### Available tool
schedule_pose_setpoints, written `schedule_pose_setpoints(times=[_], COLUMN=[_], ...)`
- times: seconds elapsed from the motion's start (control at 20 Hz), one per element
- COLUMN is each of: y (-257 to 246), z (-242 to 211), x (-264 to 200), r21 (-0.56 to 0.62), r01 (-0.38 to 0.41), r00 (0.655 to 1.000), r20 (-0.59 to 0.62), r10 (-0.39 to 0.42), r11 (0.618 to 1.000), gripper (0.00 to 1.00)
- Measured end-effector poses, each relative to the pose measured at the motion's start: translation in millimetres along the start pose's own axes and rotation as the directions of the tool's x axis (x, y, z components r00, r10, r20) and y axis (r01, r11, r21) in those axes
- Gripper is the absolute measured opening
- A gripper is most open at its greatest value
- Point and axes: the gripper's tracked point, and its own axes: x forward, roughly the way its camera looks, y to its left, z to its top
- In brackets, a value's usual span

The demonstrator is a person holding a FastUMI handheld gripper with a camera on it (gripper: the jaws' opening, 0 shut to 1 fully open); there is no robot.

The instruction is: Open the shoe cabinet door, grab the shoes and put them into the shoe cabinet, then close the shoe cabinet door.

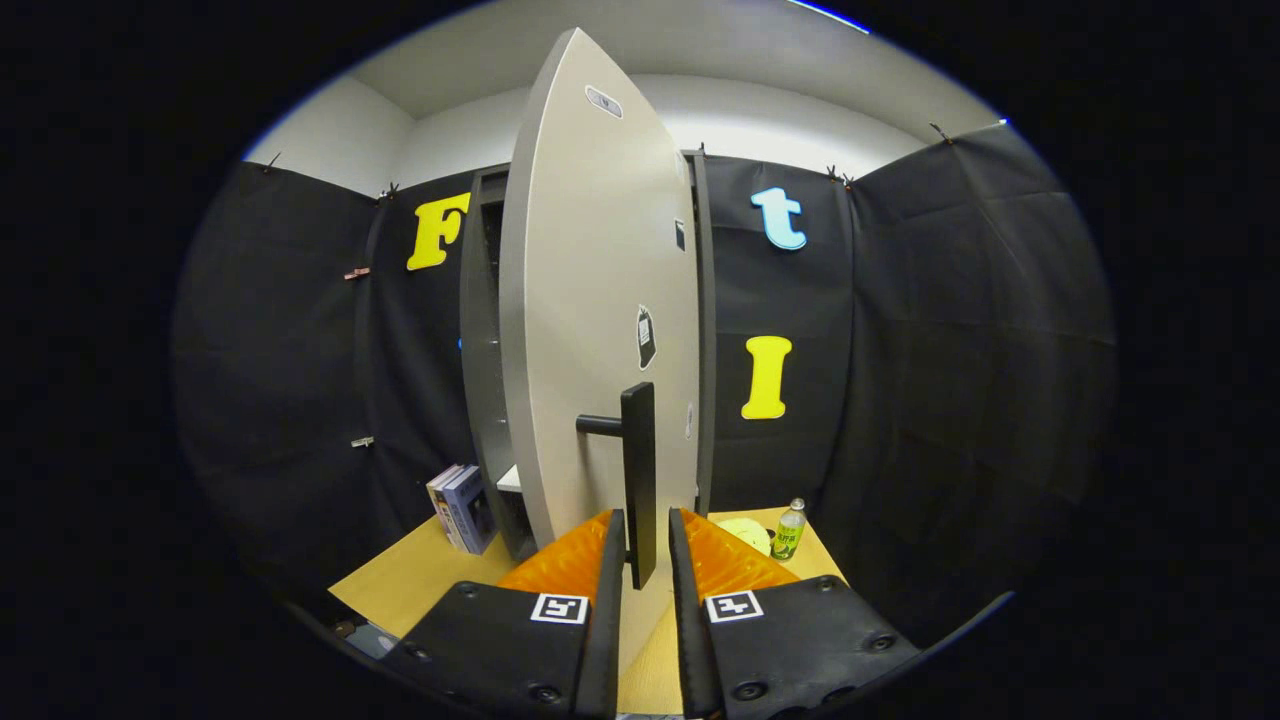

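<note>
Centre frame: my gripper [647,545] clamped on black bar handle [639,480] of tall grey cabinet door [590,300], part-open. Door-opening step; next, swing wider, then release.

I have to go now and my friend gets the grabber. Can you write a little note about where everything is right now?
Gripper: the fingers straddle the lower end of the black door handle; whether they press on it cannot be told.
Cabinet door: partly swung open; the grey shoe cabinet stands behind it.
Nearby on the table: books, a green bottle.
Done: door opening started.
Left: open fully, put the shoes in, close the door.
</note>
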Motion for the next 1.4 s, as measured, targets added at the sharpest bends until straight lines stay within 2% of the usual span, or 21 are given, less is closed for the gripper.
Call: schedule_pose_setpoints(times=[0.3, 0.55, 0.8, 1.05, 1.4], y=[-13.0, -2.2, 37.4, 72.5, 100.7], z=[17.0, -2.3, -43.9, -104.8, -202.0], x=[-33.1, -38.8, -31.3, -4.8, 47.7], r21=[-0.017, -0.025, -0.054, -0.065, -0.039], r01=[0.035, 0.005, -0.085, -0.142, -0.115], r00=[0.997, 0.999, 0.996, 0.989, 0.977], r20=[0.072, 0.046, 0.018, -0.045, -0.184], r10=[-0.034, -0.003, 0.086, 0.139, 0.106], r11=[0.999, 1.000, 0.995, 0.988, 0.993], gripper=[0.28, 0.28, 0.28, 0.28, 0.28])
